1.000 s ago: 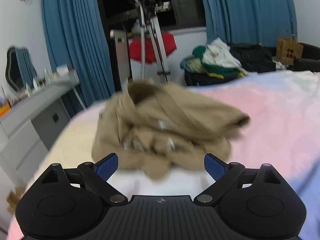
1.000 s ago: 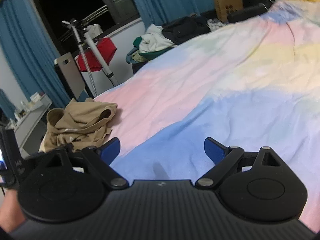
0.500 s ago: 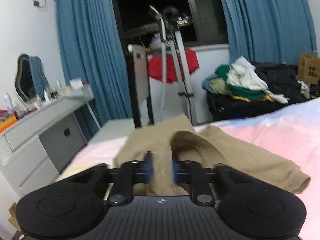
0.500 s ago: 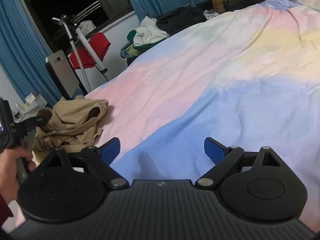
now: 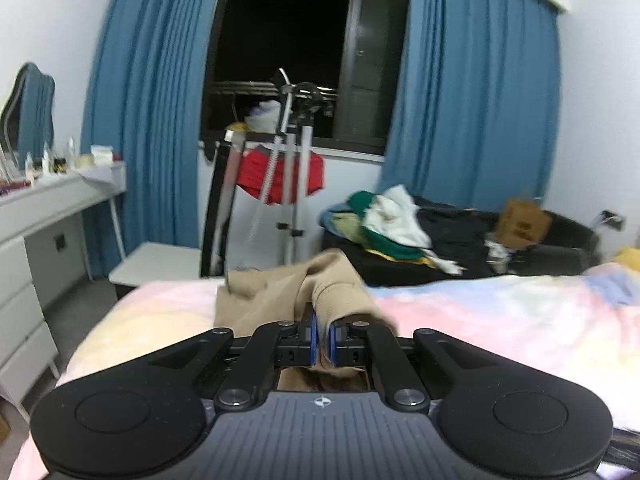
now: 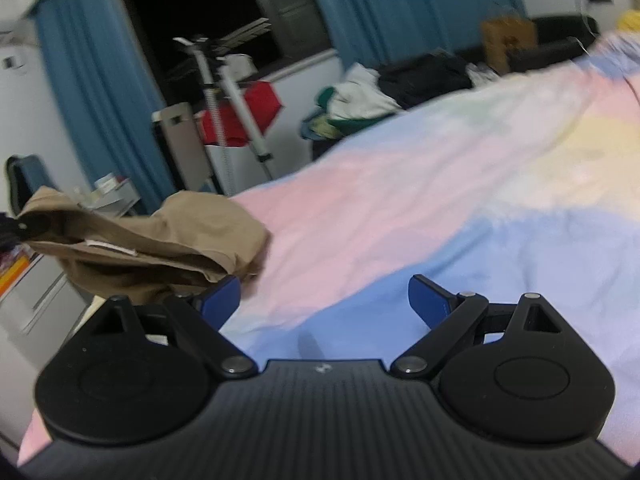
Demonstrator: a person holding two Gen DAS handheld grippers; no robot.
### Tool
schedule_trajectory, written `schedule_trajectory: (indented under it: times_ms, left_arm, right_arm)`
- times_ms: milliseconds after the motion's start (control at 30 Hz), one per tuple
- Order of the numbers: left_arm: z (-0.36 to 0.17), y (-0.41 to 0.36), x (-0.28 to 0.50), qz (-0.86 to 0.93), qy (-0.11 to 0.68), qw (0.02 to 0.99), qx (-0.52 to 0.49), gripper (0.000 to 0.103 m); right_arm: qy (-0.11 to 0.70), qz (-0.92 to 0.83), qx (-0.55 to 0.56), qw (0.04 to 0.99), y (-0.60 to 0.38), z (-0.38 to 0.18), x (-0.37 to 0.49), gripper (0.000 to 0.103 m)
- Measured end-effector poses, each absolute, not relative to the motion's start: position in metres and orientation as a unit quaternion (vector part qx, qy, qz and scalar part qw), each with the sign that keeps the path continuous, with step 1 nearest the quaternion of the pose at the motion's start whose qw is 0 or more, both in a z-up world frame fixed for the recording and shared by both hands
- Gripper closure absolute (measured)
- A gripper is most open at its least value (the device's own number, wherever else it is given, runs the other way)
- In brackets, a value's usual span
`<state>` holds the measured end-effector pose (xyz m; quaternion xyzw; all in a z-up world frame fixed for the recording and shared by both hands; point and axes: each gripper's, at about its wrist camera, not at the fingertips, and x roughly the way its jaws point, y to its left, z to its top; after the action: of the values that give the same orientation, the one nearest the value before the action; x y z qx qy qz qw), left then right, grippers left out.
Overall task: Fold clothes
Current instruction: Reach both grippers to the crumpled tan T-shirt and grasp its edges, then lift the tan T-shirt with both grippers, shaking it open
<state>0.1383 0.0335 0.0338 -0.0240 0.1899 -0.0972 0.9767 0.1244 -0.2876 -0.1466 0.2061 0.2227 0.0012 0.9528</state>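
A tan garment [image 5: 288, 296] hangs bunched from my left gripper [image 5: 321, 339], which is shut on a fold of it and holds it above the pastel bed cover [image 5: 500, 320]. In the right wrist view the same tan garment [image 6: 160, 236] is lifted off the bed at the left, with a white label showing. My right gripper [image 6: 324, 300] is open and empty, low over the blue part of the bed cover [image 6: 440, 208], to the right of the garment.
A pile of clothes [image 5: 392, 224] lies on a dark sofa beyond the bed. A metal stand [image 5: 292, 184] with a red cloth stands by the window. A grey dresser [image 5: 44, 232] is at the left. A brown paper bag [image 5: 520, 224] sits at the right.
My left gripper went from open to shut on the tan garment and lifted it off the bed. My right gripper stayed open and moved closer to the garment.
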Motion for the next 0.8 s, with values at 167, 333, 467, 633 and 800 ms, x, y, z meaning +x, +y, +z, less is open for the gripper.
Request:
schedule_trajectory:
  times_ms: [167,333,467,633,800]
  left_arm:
    - [0.012,0.073,0.098,-0.069,0.226,0.971,-0.036,0.097]
    - [-0.026,0.116,0.101,-0.038,0.285,0.953,-0.093,0.097]
    - [-0.025,0.132,0.103,-0.029,0.278,0.952,-0.128,0.097]
    - [-0.023,0.140,0.113,-0.029,0.273,0.950,-0.149,0.097]
    - [-0.027,0.141,0.118,-0.032,0.278,0.947,-0.160,0.097]
  right_arm:
    - [0.216,0.058,0.173,0.959,-0.265,-0.136,0.115,0.011]
    - [0.234,0.110,0.117,0.959,-0.231,-0.136,0.113,0.011]
    - [0.246,0.146,0.093,0.954,-0.204,-0.138,0.118,0.012]
    - [0.277,0.168,0.051,0.945,-0.165,-0.149,0.150,0.029]
    - [0.303,0.159,0.021,0.939,-0.140,-0.172,0.185,0.046]
